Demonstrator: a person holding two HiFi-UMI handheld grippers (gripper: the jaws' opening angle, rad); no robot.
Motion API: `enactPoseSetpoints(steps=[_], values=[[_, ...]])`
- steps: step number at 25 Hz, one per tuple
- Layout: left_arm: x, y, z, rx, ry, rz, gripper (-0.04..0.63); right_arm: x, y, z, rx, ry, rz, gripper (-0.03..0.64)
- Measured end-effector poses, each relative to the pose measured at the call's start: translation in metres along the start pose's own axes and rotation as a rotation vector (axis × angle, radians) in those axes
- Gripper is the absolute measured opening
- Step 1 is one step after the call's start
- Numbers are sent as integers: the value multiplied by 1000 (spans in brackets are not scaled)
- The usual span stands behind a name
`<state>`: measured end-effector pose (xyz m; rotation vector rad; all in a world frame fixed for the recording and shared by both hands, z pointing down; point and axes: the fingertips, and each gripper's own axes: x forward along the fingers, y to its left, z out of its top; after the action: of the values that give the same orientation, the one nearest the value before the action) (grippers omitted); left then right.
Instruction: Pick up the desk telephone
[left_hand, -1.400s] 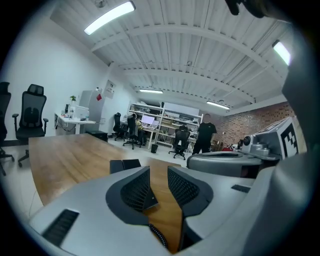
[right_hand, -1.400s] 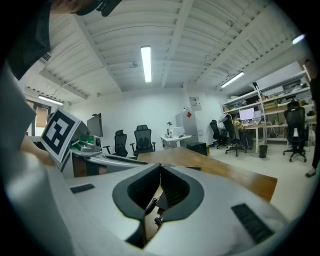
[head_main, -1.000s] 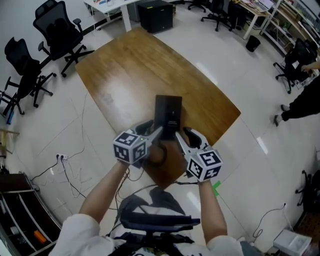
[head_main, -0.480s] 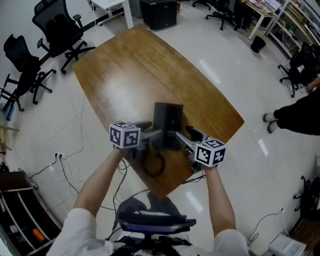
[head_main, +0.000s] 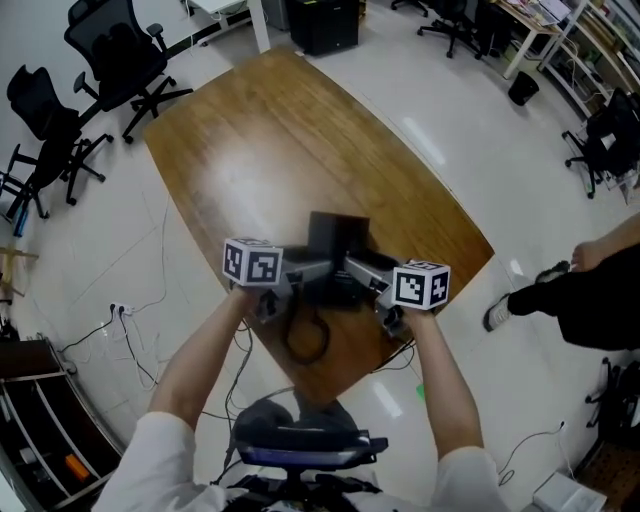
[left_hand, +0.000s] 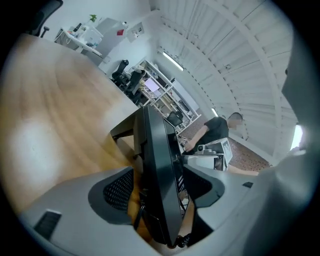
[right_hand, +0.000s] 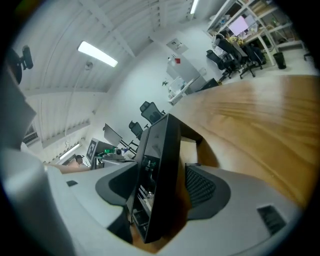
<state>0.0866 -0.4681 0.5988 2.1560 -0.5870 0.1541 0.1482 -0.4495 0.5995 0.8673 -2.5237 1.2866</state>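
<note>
The black desk telephone (head_main: 338, 243) stands on the near end of the wooden table (head_main: 260, 140), its coiled cord (head_main: 305, 335) trailing toward me. My left gripper (head_main: 318, 272) reaches its left side and my right gripper (head_main: 357, 270) its right side. In the left gripper view the telephone (left_hand: 159, 165) stands edge-on between the jaws of the left gripper (left_hand: 159, 186), which are opening, with wood showing in the gap beside one pad. In the right gripper view the telephone (right_hand: 160, 160) likewise sits between the opening jaws of the right gripper (right_hand: 160, 192), not pressed.
Black office chairs (head_main: 120, 60) stand on the floor left of the table. Cables (head_main: 130, 330) lie on the floor at lower left. A person in dark clothes (head_main: 580, 290) walks at the right edge. The table's near corner ends just below the cord.
Both hands have sunk and rolled so the marker cubes sit level. The two grippers' jaws have spread away from the telephone, which now rests on the table. The person at right has come nearer.
</note>
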Motion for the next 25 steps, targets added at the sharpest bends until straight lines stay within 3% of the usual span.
enactPoseSetpoints(steps=[6,10,11,14,21,25], values=[[11,-7,-3,-4,40,-57,318,16,0,6,41,18,74,299],[18,-9,-6,32,72,-34,285,22,5,12,61,21,117,273],[19,-7,-5,35,71,-21,251,25,5,12,55,22,109,273],[19,-4,-3,27,61,-9,241,31,3,13,36,25,73,278],[13,-3,-1,8,-1,-3,230,31,6,14,44,-18,90,264],[8,-11,2,39,-24,-4,229,26,14,16,17,-55,97,261]])
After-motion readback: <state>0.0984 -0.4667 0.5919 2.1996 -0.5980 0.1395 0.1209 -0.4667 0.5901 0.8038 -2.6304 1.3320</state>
